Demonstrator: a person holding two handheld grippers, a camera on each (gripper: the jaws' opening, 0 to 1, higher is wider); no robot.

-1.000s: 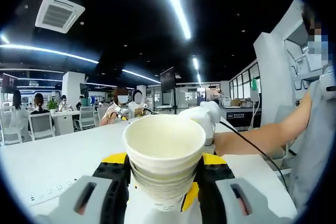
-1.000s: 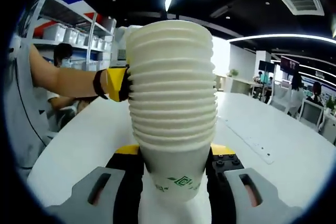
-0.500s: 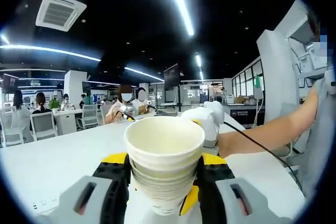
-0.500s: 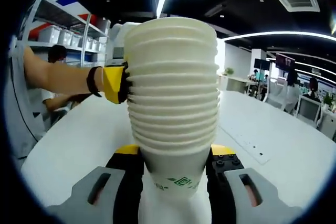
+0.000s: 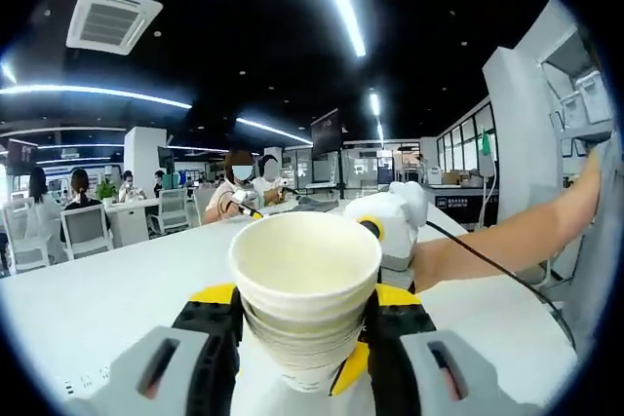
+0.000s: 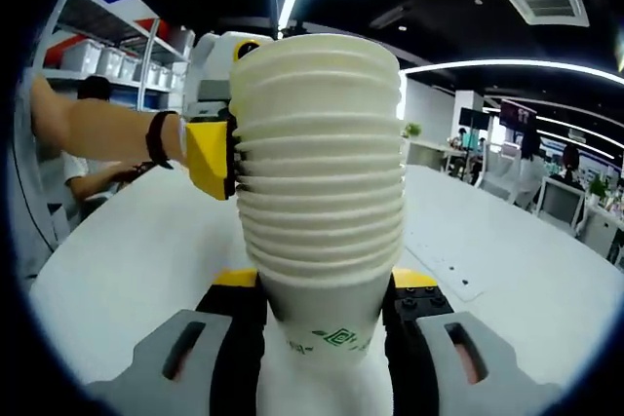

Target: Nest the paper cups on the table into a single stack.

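Two stacks are in play, one pinched in each claw. Up close in the left gripper view, the left claw (image 5: 304,338) squeezes a short stack (image 5: 305,294) of a few nested cups between its jaws, mouth open toward the camera and empty inside. Just past that stack, off to the claw's right, sits the right claw (image 5: 388,229), with a bare forearm (image 5: 507,241) trailing further right over the white table (image 5: 88,299). Way off beyond the table, people sit at desks under long ceiling lights.

Same deal in the right gripper view: the right claw (image 6: 320,338) is clamped on the bottom cup of a tall stack (image 6: 319,192), which carries a small green logo, and the stack rises straight up between the jaws. Right behind it, on the claw's left, the left claw's yellow tip (image 6: 209,155) pokes out, touching or nearly touching the stack's side, can't tell which. Farther left are shelves (image 6: 107,46) with bins.
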